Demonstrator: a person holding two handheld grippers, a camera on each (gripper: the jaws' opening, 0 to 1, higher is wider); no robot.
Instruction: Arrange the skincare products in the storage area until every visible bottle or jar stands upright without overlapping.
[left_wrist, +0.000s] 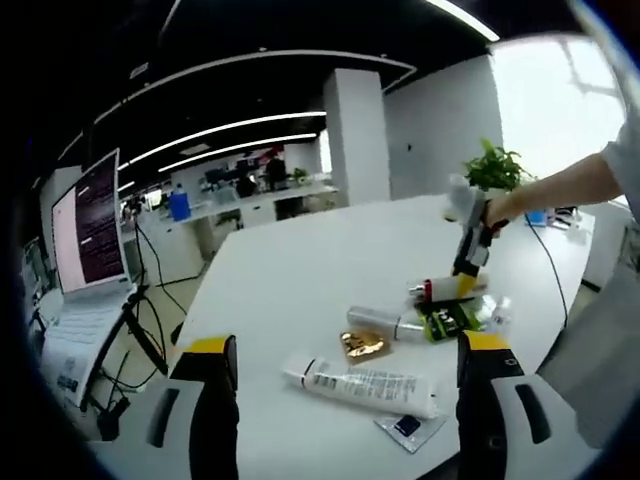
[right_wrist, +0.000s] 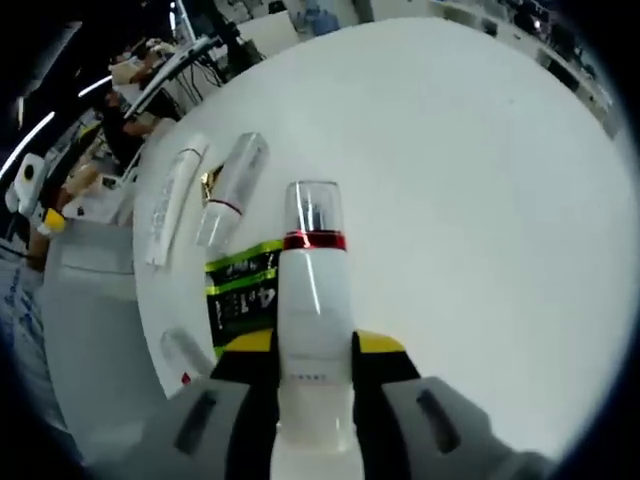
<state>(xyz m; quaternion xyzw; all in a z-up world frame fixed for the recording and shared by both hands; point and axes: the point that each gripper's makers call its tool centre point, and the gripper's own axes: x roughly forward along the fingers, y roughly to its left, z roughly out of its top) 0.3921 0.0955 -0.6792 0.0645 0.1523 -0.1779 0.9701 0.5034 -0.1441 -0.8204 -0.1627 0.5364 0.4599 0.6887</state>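
My right gripper (right_wrist: 315, 345) is shut on a white bottle (right_wrist: 312, 290) with a red band and a clear cap. The left gripper view shows that gripper (left_wrist: 468, 265) in a person's hand, holding the bottle (left_wrist: 435, 290) low over the white table (left_wrist: 300, 260), not upright. Lying flat nearby are a green-and-black packet (left_wrist: 447, 320), a silver-white bottle (left_wrist: 385, 324), a gold sachet (left_wrist: 362, 344), a long white tube (left_wrist: 365, 385), a small blue sachet (left_wrist: 408, 426) and a small clear bottle (left_wrist: 497, 312). My left gripper (left_wrist: 347, 343) hangs open above the tube, holding nothing.
A laptop (left_wrist: 95, 225) on a stand is off the table's left side, with cables below it. A potted plant (left_wrist: 493, 165) stands at the far edge. The table's near edge runs just under the tube. Desks and a white column (left_wrist: 355, 135) are behind.
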